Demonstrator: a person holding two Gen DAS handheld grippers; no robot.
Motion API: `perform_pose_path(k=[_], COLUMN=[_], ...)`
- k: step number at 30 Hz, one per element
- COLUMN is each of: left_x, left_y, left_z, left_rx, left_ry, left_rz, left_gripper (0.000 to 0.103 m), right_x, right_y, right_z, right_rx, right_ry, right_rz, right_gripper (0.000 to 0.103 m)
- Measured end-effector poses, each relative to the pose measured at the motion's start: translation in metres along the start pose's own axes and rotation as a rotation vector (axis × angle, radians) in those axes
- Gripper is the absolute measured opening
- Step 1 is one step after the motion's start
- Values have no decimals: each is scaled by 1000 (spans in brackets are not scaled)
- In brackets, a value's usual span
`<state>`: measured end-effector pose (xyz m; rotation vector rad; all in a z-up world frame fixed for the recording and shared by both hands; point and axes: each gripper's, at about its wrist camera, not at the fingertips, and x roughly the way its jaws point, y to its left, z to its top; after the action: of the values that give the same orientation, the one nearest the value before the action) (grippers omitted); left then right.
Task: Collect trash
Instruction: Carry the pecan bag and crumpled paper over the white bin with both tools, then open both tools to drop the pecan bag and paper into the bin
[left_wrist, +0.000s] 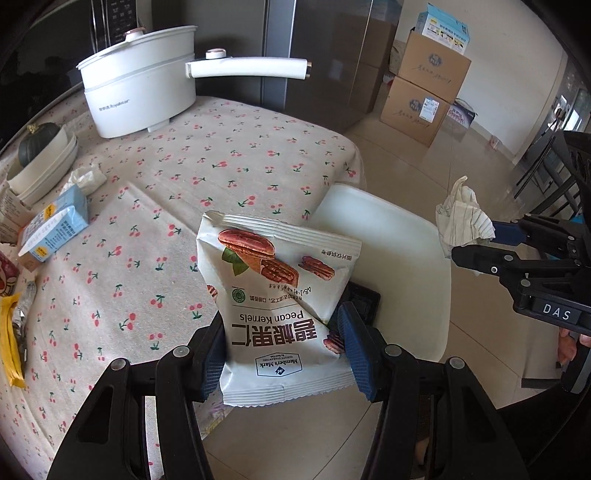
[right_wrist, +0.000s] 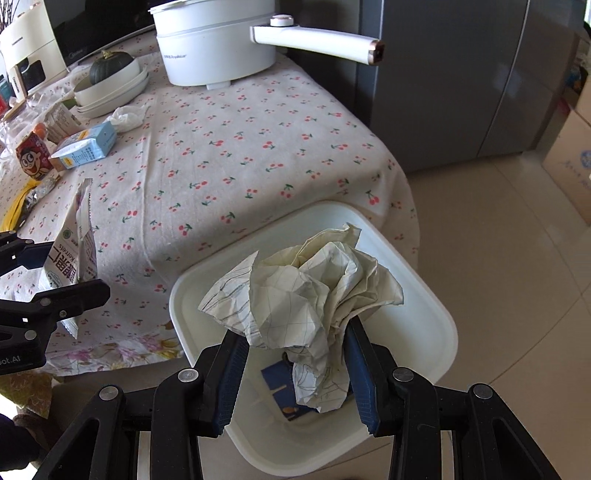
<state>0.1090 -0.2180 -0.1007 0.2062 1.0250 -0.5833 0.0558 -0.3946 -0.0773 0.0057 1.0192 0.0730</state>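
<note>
My left gripper is shut on a white pecan kernels bag, which hangs over the table edge beside the white bin. The same bag shows at the left of the right wrist view. My right gripper is shut on a crumpled sheet of lined paper directly above the open white bin. A blue carton lies at the bin's bottom. In the left wrist view the right gripper holds the crumpled paper at the right.
On the cherry-print tablecloth stand a white electric pot with a long handle, stacked bowls holding a squash, a blue milk carton, a tissue and wrappers. Cardboard boxes stand on the tiled floor.
</note>
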Motion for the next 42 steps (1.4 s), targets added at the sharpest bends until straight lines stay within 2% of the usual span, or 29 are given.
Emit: perform_pose_path(k=[6,8,10,11,19,26,28,29,30,42], left_x=[20,25,29,29,20,10,8,6,5,-12], left_y=[-15,-17,-17,-17,-12,6,11,13,15,47], left_z=[10,14,17,17,17,13,12,12,11,5], left_rx=[27,22,2,0,41,4,-2,-5,-9,-74], left_ry=[-47,-55,-48,-52,-57,-51,-51,-51,-51,-56], left_rz=[-60,-96,-78,-69,15,41,50,56,60,102], left_gripper=[61,69,89,90,91,91,91,91,91,91], right_x=[-3,-5,-7,-8,-7,-3,-2,-1,-1,2], right_y=[-25,-30,-34,-36,-42,-35,-33,-33,-33,-20], right_z=[-7,-8,-7,-7,-5,-2,-1,0,1,12], right_rx=[49,61,69,71,82,59,63,71,78,69], right_ry=[16,18,16,14,18,25,27,30,31,26], right_rz=[-23,-34,-39,-40,-52,-53,-53,-48,-41,-45], right_gripper=[46,46,46,46,46,46,59,76,87,89])
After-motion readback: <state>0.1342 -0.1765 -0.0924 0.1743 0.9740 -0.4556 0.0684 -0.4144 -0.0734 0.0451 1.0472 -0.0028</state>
